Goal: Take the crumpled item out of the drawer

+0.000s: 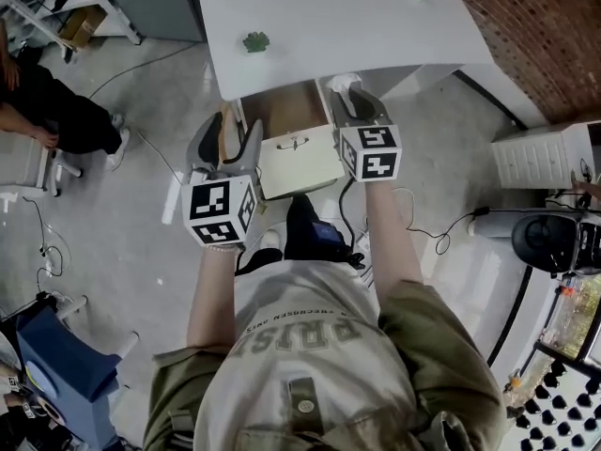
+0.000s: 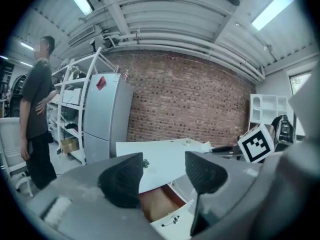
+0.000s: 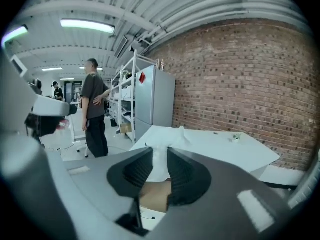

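While the drawer stands open: entries run nearest first.
Left gripper: lower centre of the head view, left of the drawer front. The jaws stand wide apart with nothing between them; only desk and drawer show through the gap.
Right gripper: right of the drawer, a little farther up the frame. The jaws are drawn narrow and press on the crumpled item.
Crumpled item: white and creased, pinched between the right jaws with its top poking above them. In the head view it sits near the drawer's far right corner, at the desk edge.
Drawer: pulled out under the desk. It has a pale front with a small handle, and the brown floor that shows is bare.
Desk: white top in the upper centre, with a small green thing near its left edge.
Step in hand (judged): lift-out, with the item gripped and seemingly clear of the drawer.
Next move (judged): hold the pinch firm, carry the item clear of the drawer and set it down. The left gripper is free to shut the drawer.
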A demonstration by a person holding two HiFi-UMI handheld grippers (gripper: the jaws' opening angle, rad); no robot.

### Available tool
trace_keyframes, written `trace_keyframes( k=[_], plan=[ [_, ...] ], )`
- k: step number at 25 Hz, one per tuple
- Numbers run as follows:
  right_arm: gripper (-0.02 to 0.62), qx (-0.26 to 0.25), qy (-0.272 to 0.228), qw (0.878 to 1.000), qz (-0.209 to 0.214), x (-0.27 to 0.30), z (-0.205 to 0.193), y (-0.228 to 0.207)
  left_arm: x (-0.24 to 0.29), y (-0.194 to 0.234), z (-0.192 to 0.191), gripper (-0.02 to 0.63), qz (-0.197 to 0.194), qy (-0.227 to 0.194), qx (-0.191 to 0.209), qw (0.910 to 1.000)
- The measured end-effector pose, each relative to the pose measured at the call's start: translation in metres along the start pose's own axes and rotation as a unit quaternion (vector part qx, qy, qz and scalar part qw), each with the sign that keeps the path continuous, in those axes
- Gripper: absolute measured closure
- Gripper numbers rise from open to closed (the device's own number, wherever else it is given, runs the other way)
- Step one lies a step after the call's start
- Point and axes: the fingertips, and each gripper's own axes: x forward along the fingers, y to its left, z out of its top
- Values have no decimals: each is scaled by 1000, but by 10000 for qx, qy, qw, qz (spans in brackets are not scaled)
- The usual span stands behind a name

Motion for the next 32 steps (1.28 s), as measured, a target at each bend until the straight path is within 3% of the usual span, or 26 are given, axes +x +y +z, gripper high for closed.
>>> trace_keyframes(
  k=[10, 23, 27, 32],
  plan=[
    [505, 77, -1084, 9935, -328, -84, 58, 17, -13, -28, 32, 330, -344, -318, 289, 9985],
    [505, -15, -1696, 9842, -500, -133, 81, 36, -24, -40, 50, 358, -440, -533, 580, 9959],
    [505, -3, -1745, 9831, -555, -140, 81, 36, -27, -41, 48, 385, -414, -530, 635, 9957],
    [505, 12, -1795, 9820, -584, -147, 79, 39, -33, -38, 49, 500, -284, -599, 640, 9957]
  ],
)
